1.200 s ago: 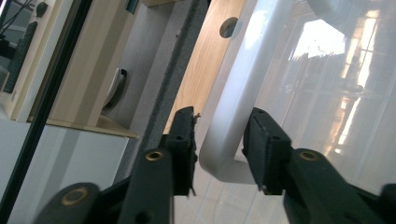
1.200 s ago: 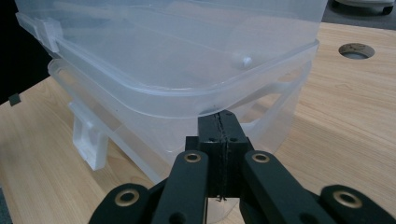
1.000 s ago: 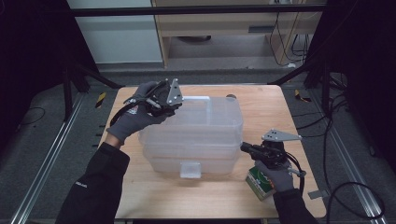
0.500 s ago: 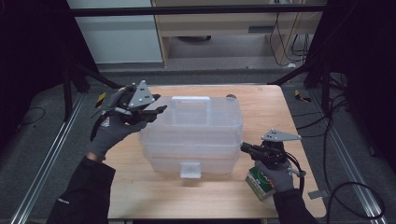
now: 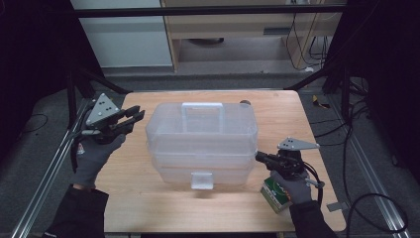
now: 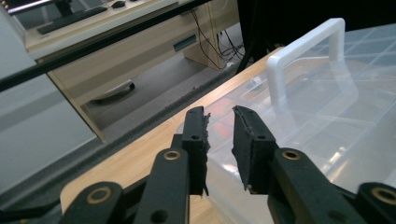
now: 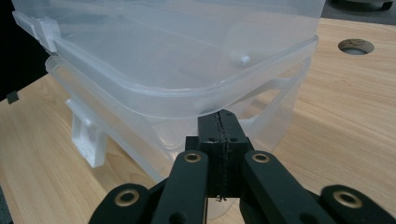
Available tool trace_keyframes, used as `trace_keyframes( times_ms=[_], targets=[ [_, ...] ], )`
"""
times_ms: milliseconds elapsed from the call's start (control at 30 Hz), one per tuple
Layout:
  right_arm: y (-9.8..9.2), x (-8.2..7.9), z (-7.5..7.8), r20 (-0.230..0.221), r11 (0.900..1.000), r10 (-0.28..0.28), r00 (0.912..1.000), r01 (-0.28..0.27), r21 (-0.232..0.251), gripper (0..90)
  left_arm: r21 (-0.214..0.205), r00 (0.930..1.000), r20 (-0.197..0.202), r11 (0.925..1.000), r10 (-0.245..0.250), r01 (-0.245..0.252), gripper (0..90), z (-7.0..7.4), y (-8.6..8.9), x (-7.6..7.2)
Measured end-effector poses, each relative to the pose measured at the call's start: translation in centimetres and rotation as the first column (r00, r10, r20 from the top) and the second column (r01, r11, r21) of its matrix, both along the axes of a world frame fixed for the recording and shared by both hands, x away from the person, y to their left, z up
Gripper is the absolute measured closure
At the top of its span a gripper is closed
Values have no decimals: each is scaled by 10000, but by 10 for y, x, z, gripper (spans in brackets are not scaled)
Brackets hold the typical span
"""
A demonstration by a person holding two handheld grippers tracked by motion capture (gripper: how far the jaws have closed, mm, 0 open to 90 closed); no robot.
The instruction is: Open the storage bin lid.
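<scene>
A clear plastic storage box [image 5: 203, 141] with a white handle [image 5: 202, 106] and a front latch [image 5: 202, 180] stands mid-table. My left gripper [image 5: 137, 116] hovers off its left end, apart from it. In the left gripper view the gripper [image 6: 219, 119] shows a narrow gap with nothing in it; its jaws have just been closing, and the box lid [image 6: 336, 130] and handle [image 6: 299, 51] lie beyond. My right gripper [image 5: 258, 156] is shut, tips against the box's lower right corner. In the right gripper view the gripper [image 7: 222, 121] sits just under the lid's rim [image 7: 163, 100].
A small green carton [image 5: 275, 195] lies on the wooden table [image 5: 285, 116] under the right hand. A round hole [image 7: 356, 45] is cut in the tabletop behind the box. A wooden cabinet [image 5: 237, 29] and loose cables [image 5: 366, 198] stand off the table.
My left hand has swung from over the box's top left corner out to the table's left edge, and its jaws stand narrower. The right gripper has kept still.
</scene>
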State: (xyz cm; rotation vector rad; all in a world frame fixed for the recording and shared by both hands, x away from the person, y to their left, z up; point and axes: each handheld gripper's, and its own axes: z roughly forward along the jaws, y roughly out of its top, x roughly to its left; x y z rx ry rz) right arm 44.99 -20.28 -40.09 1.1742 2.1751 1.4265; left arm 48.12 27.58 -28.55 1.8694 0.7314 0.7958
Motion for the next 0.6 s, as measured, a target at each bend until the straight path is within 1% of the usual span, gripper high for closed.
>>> trace_keyframes(
  times_ms=[33, 67, 100, 200, 233, 267, 300, 367, 567, 600],
  targets=[
    [0, 0, 0, 8, 10000, -2, 10000, 2, -13, 900, -155, 9999, -64, 9998, 127, -128, 777, -2, 3, -1],
    [0, 0, 0, -1, 10000, -1, 10000, 1, -12, 900, -422, 9996, -119, 9988, 259, -264, 792, -7, 8, -3],
    [0, 0, 0, 12, 10000, -9, 10000, 9, -15, 900, -568, 9994, -163, 9979, 310, -318, 815, -11, 12, -5],
    [0, 0, 0, 7, 10000, -4, 10000, 4, -24, 900, -867, 9986, -209, 9950, 482, -498, 846, -23, 21, -7],
    [0, 0, 0, -10, 10000, 4, 10000, -4, -20, 900, -1051, 9979, -386, 9929, 512, -550, 858, -27, 24, -10],
    [0, 0, 0, -13, 10000, 1, 10000, -1, -12, 900, -1224, 9965, -585, 9902, 598, -666, 875, -37, 28, -13],
    [0, 0, 0, -13, 10000, 1, 10000, -1, -12, 900, -1224, 9965, -585, 9902, 598, -666, 880, -37, 28, -13],
    [0, 0, 0, -16, 10000, -1, 10000, 1, -16, 900, -1367, 9953, -718, 9878, 650, -744, 884, -46, 32, -16],
    [0, 0, 0, -44, 10000, 10, 10000, -10, -26, 900, -1460, 9900, -1243, 9857, 664, -844, 894, -74, 38, -20],
    [0, 0, 0, -64, 10000, 9, 10000, -9, -33, 900, -1295, 9882, -1383, 9880, 662, -843, 894, -78, 38, -20]
  ],
)
